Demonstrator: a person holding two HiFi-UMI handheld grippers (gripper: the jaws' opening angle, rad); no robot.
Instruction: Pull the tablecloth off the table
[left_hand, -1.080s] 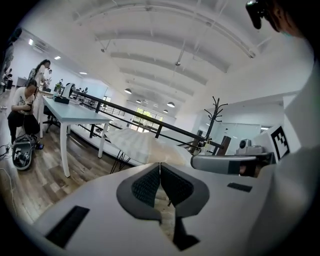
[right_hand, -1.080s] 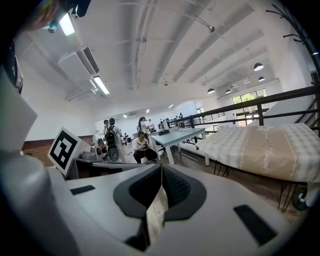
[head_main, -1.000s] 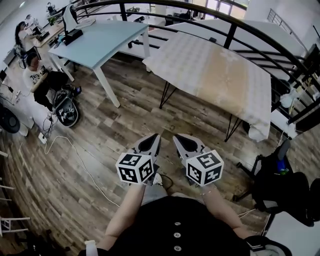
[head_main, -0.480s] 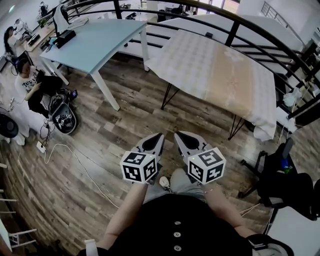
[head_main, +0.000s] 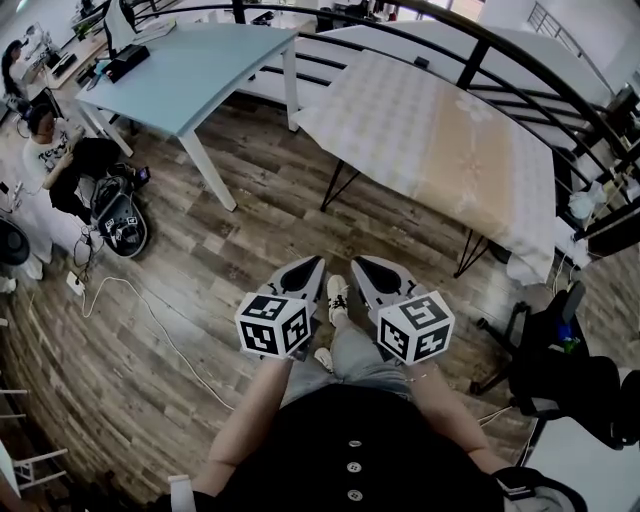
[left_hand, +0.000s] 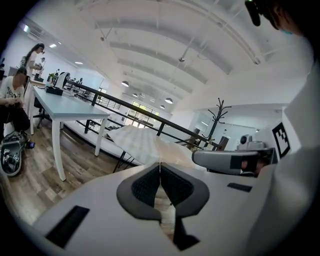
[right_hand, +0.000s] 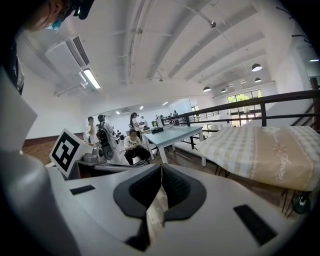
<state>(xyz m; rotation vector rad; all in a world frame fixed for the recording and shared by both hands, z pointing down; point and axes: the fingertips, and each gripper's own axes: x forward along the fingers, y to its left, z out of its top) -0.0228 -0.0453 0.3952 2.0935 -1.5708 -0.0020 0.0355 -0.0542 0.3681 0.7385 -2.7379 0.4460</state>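
Item: cream-and-beige checked fabric tablecloth. Spread flat over black-legged surface, edges hanging, beside black metal railing; not yet touched.
Step, est.: approach near edge; open both tools, grip hanging hem at two spaced pts, pull level & steady.
Left tool, right tool: jaws fully together, nothing between, well short of cloth, over wood-plank floor.

Your tablecloth hides the table's whole top; only its thin legs show beneath the near edge. The black chair is cut off at the right. The seated person is too small to make out.
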